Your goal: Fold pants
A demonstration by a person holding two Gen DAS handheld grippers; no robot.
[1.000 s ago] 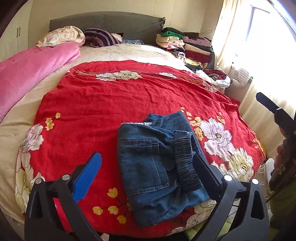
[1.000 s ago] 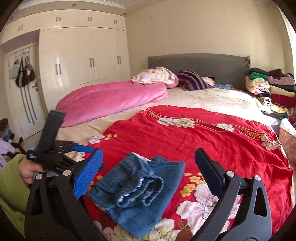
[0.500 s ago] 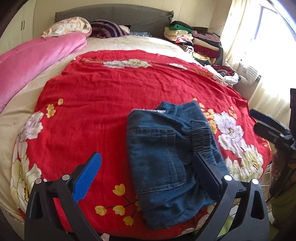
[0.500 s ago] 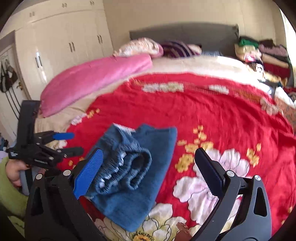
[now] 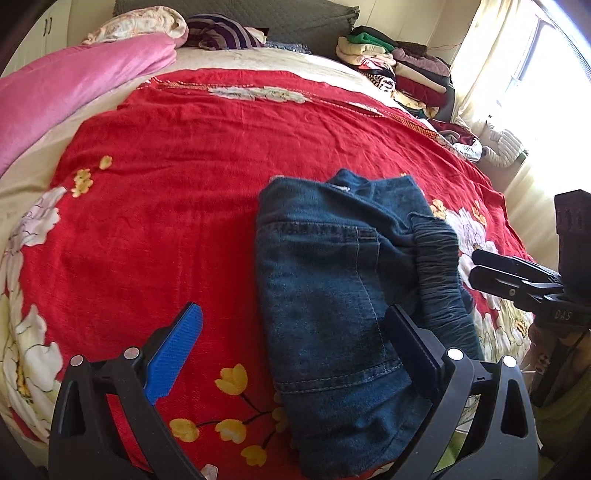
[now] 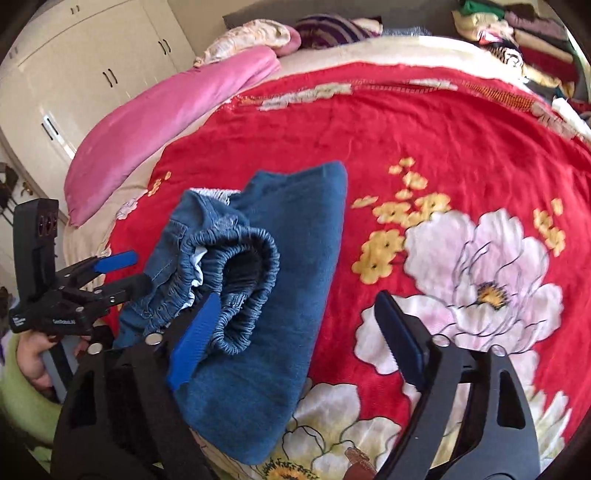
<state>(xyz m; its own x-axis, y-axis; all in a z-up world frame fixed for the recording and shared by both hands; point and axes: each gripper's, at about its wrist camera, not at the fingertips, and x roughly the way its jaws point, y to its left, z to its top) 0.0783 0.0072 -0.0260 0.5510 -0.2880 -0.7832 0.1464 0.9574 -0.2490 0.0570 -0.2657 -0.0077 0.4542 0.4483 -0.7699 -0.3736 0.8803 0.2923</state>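
Folded blue denim pants (image 5: 332,295) lie on the red flowered blanket (image 5: 166,184) near the bed's front edge; the elastic waistband (image 6: 240,280) bulges on top. My left gripper (image 5: 291,343) is open, low over the pants' near end, its right finger above the denim. My right gripper (image 6: 295,325) is open, its blue finger over the waistband. Each gripper shows in the other's view: the right one (image 5: 517,280) beside the waistband, the left one (image 6: 110,273) at the pants' left edge.
A pink duvet (image 5: 74,85) lies along the bed's left side. Pillows (image 5: 218,33) sit at the headboard. A stack of folded clothes (image 5: 399,62) stands at the back right by the curtained window. White wardrobes (image 6: 92,85) stand past the bed.
Both grippers have moved closer and lower towards the folded pants. Both stay open. The pants have not moved.
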